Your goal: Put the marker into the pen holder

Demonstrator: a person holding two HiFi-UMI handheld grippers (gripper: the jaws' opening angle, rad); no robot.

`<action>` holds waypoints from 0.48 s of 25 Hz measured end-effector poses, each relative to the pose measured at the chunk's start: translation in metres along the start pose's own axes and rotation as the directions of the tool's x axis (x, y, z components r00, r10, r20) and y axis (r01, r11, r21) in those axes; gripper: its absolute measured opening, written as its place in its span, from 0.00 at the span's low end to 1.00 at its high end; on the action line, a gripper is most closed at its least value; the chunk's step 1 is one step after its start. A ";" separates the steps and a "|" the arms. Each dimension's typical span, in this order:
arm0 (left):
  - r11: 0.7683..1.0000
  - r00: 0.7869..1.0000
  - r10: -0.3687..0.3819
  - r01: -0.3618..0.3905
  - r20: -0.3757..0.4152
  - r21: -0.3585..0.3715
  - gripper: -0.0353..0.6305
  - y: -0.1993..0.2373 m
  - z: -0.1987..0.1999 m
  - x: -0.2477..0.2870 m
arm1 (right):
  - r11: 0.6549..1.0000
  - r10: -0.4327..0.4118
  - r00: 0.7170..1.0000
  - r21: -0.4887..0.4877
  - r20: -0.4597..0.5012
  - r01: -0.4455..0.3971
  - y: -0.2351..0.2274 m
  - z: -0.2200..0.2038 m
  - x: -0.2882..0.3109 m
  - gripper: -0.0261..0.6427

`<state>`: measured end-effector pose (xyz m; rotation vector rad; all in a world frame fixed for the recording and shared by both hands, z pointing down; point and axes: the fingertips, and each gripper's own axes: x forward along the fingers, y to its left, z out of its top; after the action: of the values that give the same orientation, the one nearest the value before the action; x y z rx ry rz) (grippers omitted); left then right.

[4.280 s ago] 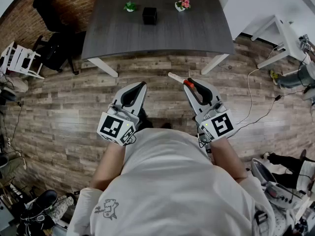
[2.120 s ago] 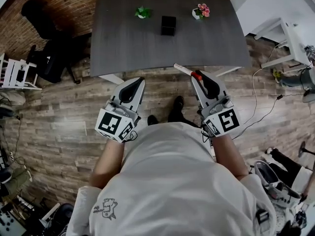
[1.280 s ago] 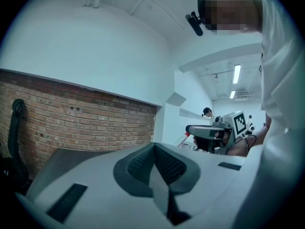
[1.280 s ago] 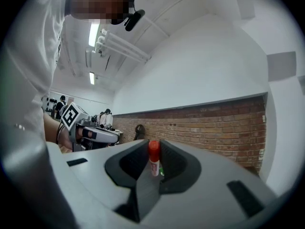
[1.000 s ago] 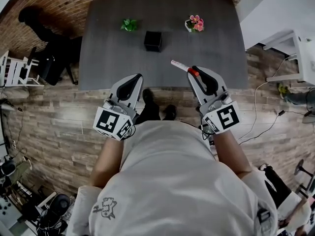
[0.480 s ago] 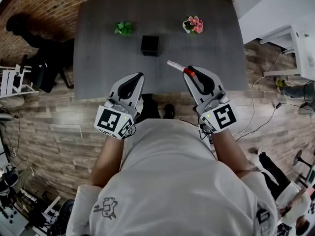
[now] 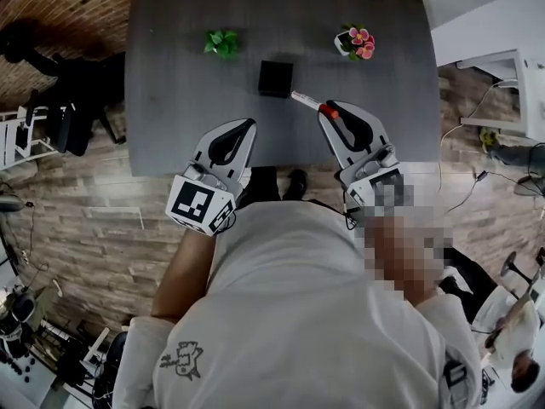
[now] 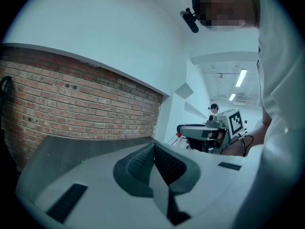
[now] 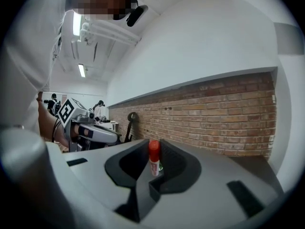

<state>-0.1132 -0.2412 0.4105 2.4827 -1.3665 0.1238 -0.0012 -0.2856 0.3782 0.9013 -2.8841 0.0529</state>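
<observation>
Marker (image 7: pixel 308 102) sits clamped at its red cap in my right gripper (image 7: pixel 330 116), white end just short of the pen holder (image 7: pixel 275 78), ready for tipping in, I judge, while my left gripper (image 7: pixel 245 126) hangs closed and empty.

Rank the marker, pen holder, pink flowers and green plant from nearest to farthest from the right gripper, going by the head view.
1. marker, clamped in the jaws of the right gripper.
2. pen holder, just ahead and to the left.
3. pink flowers, farther back, slightly right.
4. green plant, far back on the left.
</observation>
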 end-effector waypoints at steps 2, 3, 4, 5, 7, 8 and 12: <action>1.000 1.000 -0.008 0.008 -0.013 -0.012 0.07 0.012 -0.003 0.004 | 1.000 -0.003 1.000 0.004 -0.017 0.003 -0.003 -0.007 0.014 0.15; 1.000 1.000 -0.014 0.013 -0.019 -0.019 0.07 0.018 -0.006 0.007 | 1.000 -0.005 1.000 0.003 -0.027 0.005 -0.004 -0.012 0.021 0.15; 0.999 1.000 -0.018 0.017 -0.025 -0.028 0.07 0.025 -0.009 0.009 | 1.000 -0.006 0.999 -0.001 -0.039 0.006 -0.005 -0.016 0.029 0.15; 0.999 0.999 -0.021 0.020 -0.032 -0.038 0.07 0.030 -0.011 0.011 | 1.000 -0.005 0.999 -0.005 -0.051 0.005 -0.006 -0.021 0.036 0.15; 0.998 0.999 -0.030 0.028 -0.043 -0.050 0.07 0.039 -0.015 0.015 | 1.000 -0.003 0.997 -0.003 -0.072 0.003 -0.006 -0.032 0.047 0.15; 0.998 0.998 -0.037 0.035 -0.049 -0.050 0.07 0.042 -0.017 0.018 | 1.000 -0.004 0.997 0.000 -0.080 0.004 -0.007 -0.037 0.052 0.15; 0.997 0.995 -0.068 0.065 -0.080 -0.038 0.07 0.054 -0.030 0.034 | 1.000 -0.012 0.992 0.020 -0.123 0.014 -0.011 -0.056 0.068 0.15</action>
<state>-0.1381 -0.2867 0.4586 2.4627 -1.2418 0.1821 -0.0442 -0.3293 0.4417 0.8876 -2.7692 0.1319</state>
